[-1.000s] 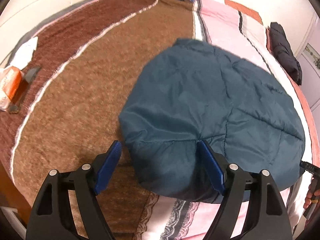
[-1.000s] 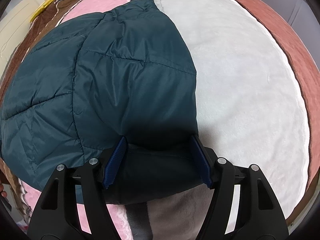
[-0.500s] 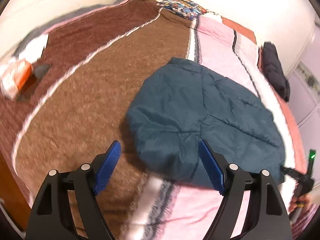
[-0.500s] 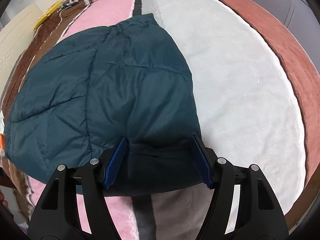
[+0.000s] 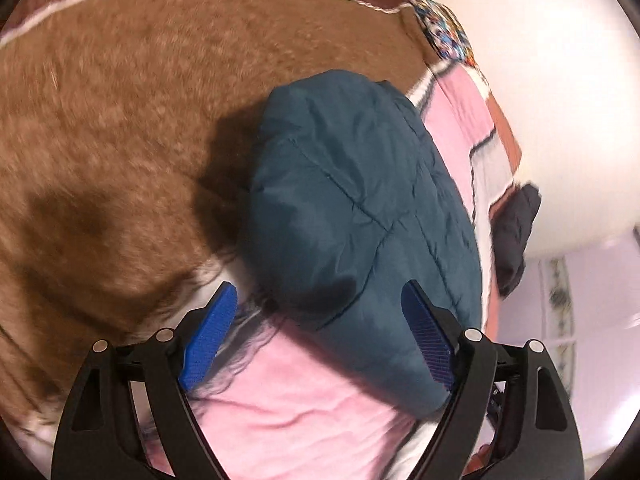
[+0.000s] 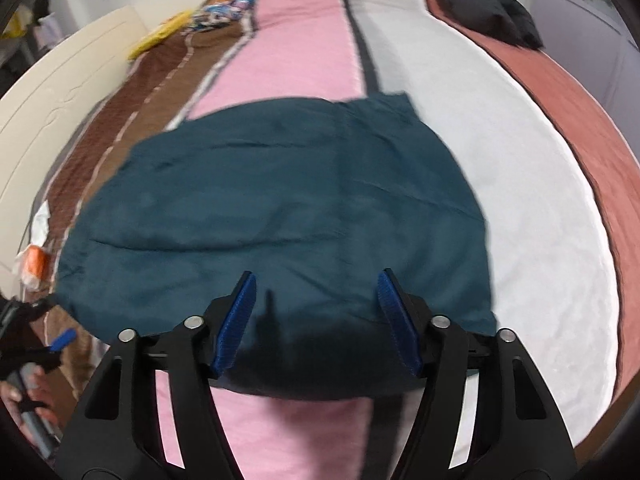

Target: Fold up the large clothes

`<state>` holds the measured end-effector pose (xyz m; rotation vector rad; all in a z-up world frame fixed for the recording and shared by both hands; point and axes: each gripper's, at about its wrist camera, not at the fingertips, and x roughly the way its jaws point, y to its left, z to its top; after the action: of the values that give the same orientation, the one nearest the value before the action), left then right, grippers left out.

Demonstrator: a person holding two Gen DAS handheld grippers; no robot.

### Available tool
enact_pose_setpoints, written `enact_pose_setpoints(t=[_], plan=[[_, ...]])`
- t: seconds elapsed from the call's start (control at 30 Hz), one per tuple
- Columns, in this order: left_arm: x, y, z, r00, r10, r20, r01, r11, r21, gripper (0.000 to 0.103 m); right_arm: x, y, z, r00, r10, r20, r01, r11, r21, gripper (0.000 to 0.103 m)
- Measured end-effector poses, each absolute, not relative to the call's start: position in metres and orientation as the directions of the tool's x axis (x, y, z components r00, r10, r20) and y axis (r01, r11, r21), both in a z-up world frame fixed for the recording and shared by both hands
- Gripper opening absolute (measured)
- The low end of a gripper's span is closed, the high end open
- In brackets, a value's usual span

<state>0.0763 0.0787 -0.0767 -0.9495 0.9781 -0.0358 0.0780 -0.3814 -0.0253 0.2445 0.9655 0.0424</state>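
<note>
A folded teal puffer jacket (image 5: 360, 208) lies flat on a striped blanket (image 5: 100, 140). My left gripper (image 5: 318, 292) is open and hovers over the jacket's near corner, with nothing pressed between its blue pads. In the right wrist view the jacket (image 6: 280, 208) spreads wide across the pink and white stripes. My right gripper (image 6: 316, 280) hangs above the jacket's near edge. Its jaws are closing, but the pads touch no cloth and nothing is gripped between them.
A dark garment (image 6: 480, 4) lies at the bed's far right corner. A colourful pillow (image 6: 228, 4) and a yellow item (image 6: 160, 36) sit at the far end by the cream headboard (image 6: 52, 108). An orange-and-white packet (image 6: 34, 264) is at the left edge.
The left gripper has rolled and dropped toward the jacket's near corner. The right gripper has lifted off the jacket's edge and drawn back, with its jaws narrower than before. The jacket has stayed in place.
</note>
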Motion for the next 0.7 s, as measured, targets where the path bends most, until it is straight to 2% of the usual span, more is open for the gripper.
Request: enact_pose_setpoints(t=[0.03, 0.07, 0.1, 0.17, 0.2, 0.33, 0.47, 0.7], plan=[[0.079, 0.077, -0.08, 0.596, -0.428, -0.679, -0.38, 0.595, -0.708, 0.081, 0.083, -0.374, -0.023, 0.57, 0.156, -0.807, 0.053, 0.973, 0.226, 0.052], [0.082, 0.074, -0.082, 0.605, -0.432, -0.669, -0.383, 0.578, -0.72, 0.082, 0.087, -0.367, -0.02, 0.568, 0.16, -0.807, 0.038, 0.975, 0.22, 0.042], [0.085, 0.072, -0.083, 0.608, -0.428, -0.669, -0.383, 0.58, -0.719, 0.082, 0.099, -0.356, -0.017, 0.564, 0.173, -0.807, 0.009, 0.977, 0.215, 0.026], [0.092, 0.064, -0.086, 0.602, -0.394, -0.695, -0.388, 0.616, -0.686, 0.082, 0.119, -0.344, -0.016, 0.543, 0.2, -0.816, -0.015, 0.974, 0.228, 0.009], [0.094, 0.063, -0.087, 0.6, -0.382, -0.703, -0.389, 0.629, -0.673, 0.082, 0.13, -0.338, -0.015, 0.536, 0.211, -0.817, -0.018, 0.971, 0.239, 0.005], [0.1, 0.063, -0.099, 0.593, -0.345, -0.727, -0.421, 0.636, -0.646, 0.083, 0.163, -0.317, -0.016, 0.524, 0.226, -0.821, -0.026, 0.968, 0.25, 0.002], [0.103, 0.063, -0.107, 0.608, -0.344, -0.715, -0.406, 0.639, -0.653, 0.082, 0.196, -0.298, -0.026, 0.51, 0.218, -0.832, -0.032, 0.971, 0.235, 0.002], [0.105, 0.058, -0.093, 0.642, -0.315, -0.699, -0.316, 0.722, -0.616, 0.055, 0.25, -0.288, -0.031, 0.538, 0.157, -0.828, 0.005, 0.982, 0.19, 0.002]])
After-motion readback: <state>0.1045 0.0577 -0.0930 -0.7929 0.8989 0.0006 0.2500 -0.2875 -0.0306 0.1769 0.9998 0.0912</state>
